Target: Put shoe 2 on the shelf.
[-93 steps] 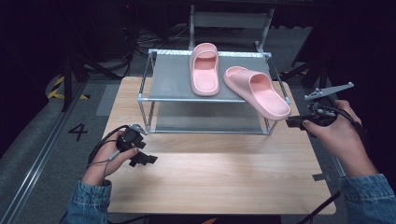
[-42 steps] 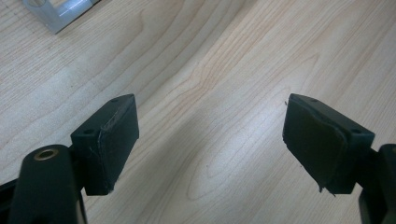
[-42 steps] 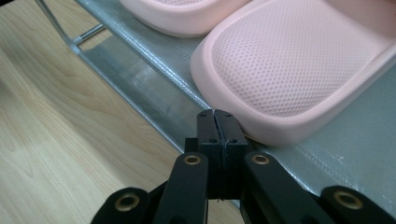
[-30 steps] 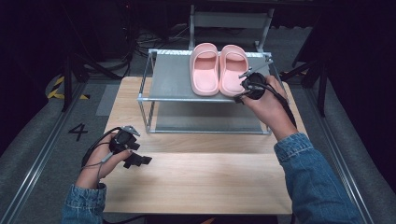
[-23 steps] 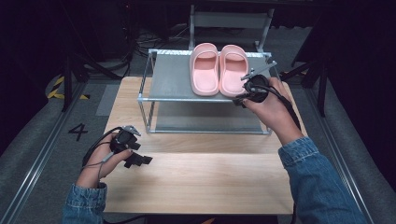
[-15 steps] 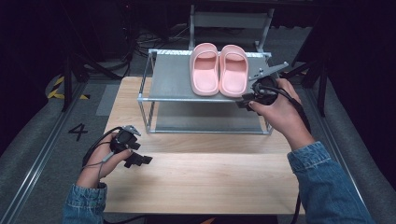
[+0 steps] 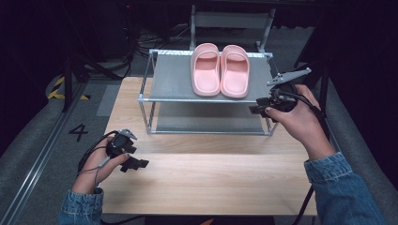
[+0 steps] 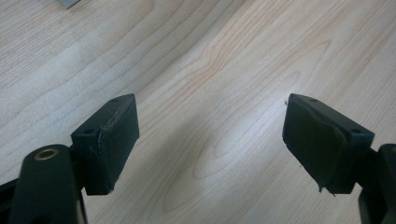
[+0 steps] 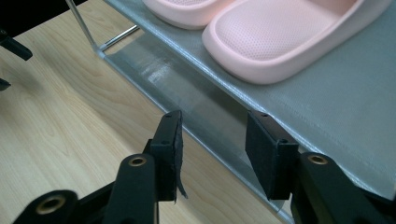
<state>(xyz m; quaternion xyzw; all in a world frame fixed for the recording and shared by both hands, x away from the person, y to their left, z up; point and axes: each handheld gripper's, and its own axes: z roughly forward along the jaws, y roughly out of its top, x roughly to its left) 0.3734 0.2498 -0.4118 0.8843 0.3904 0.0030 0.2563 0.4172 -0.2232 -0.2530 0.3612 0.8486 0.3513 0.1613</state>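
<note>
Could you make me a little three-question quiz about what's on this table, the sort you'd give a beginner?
1. How many pink slippers sit on the rack's top shelf?
2. True or false: the right gripper grips a slipper.
3. The left gripper hovers over: A) the table, B) the shelf, C) the floor?

Key: 1. Two, the left slipper and the right slipper, side by side. 2. False; its jaws are open and empty. 3. A.

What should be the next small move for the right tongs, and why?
Probably draw the right tongs further back from the rack: the two pink slippers lie paired on its top shelf, and the jaws, just opened, hold nothing.
</note>
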